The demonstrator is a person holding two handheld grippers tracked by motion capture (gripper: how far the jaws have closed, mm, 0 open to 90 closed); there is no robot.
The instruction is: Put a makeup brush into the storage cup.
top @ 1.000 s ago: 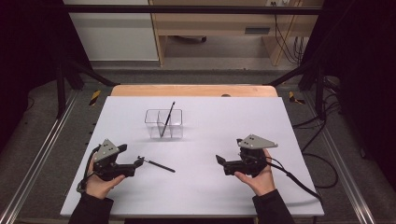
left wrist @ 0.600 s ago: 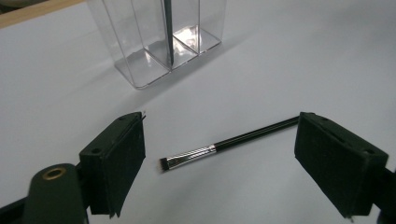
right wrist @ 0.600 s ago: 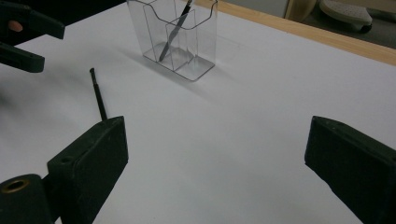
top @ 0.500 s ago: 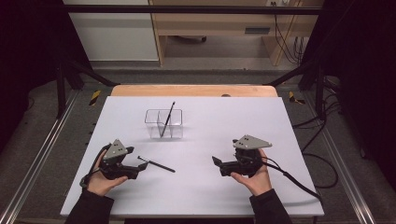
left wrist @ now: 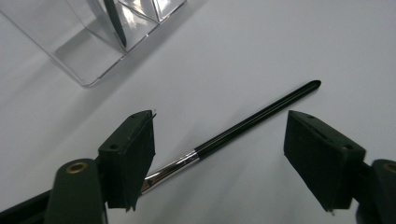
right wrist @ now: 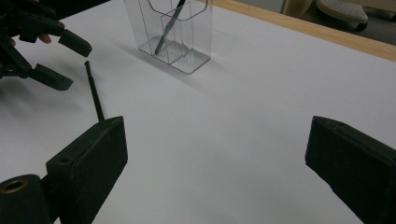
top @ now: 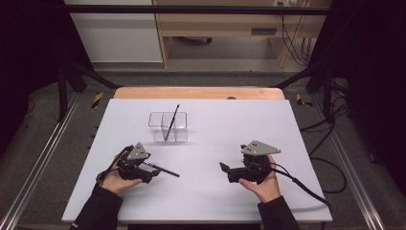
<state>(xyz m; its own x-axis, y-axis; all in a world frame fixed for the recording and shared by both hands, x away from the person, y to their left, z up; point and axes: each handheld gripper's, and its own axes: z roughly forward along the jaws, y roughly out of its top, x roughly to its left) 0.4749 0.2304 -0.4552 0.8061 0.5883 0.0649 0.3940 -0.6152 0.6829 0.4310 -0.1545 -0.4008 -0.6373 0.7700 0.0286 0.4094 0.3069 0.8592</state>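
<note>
Pen (left wrist: 243, 125), flat between left tool's (left wrist: 219, 154) jaws

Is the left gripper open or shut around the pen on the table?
Open. The left gripper has its jaws spread apart, and the pen lies flat between them, ungripped.

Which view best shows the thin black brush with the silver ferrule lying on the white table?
The left gripper view: the black brush lies close between open jaws, ferrule visible. In the high view it is a small dark line; the right gripper view shows part of its handle.
</note>
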